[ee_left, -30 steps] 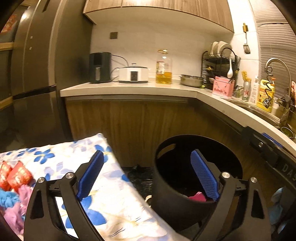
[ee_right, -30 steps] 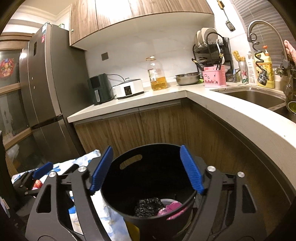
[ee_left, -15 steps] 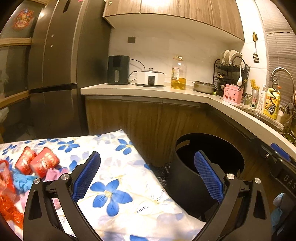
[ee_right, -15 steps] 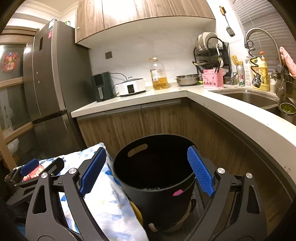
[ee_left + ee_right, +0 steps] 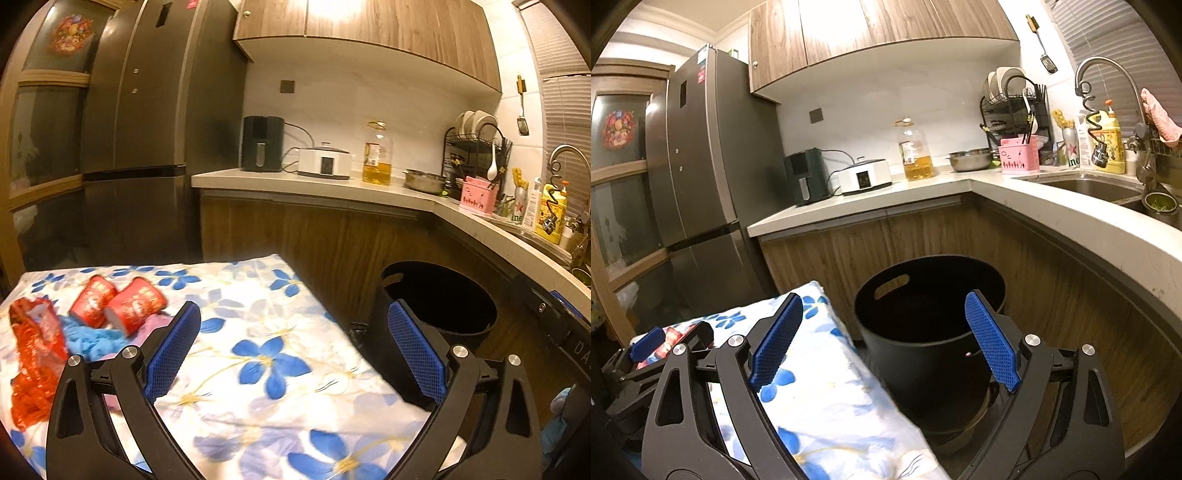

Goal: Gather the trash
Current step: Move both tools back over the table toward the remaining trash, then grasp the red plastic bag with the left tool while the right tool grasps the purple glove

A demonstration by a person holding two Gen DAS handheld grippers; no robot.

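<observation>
A black round bin (image 5: 439, 299) stands on the floor right of a table with a blue-flowered cloth (image 5: 258, 350); it also shows in the right wrist view (image 5: 931, 321). On the cloth at the left lie two red paper cups (image 5: 118, 302), a red crinkled wrapper (image 5: 33, 354) and blue and pink scraps (image 5: 92, 338). My left gripper (image 5: 295, 350) is open and empty above the cloth, right of the trash. My right gripper (image 5: 882, 343) is open and empty, in front of the bin. The left gripper (image 5: 653, 350) shows at the right wrist view's left edge.
An L-shaped counter (image 5: 923, 192) with wooden cabinets runs behind and to the right of the bin, with an oil bottle, appliances, a dish rack and a sink (image 5: 1089, 184). A tall fridge (image 5: 147, 129) stands at the left.
Both grippers have pulled back and up from the bin. The left view has swung left over the cloth, so the red cups and wrapper come further into view. Both stay open.
</observation>
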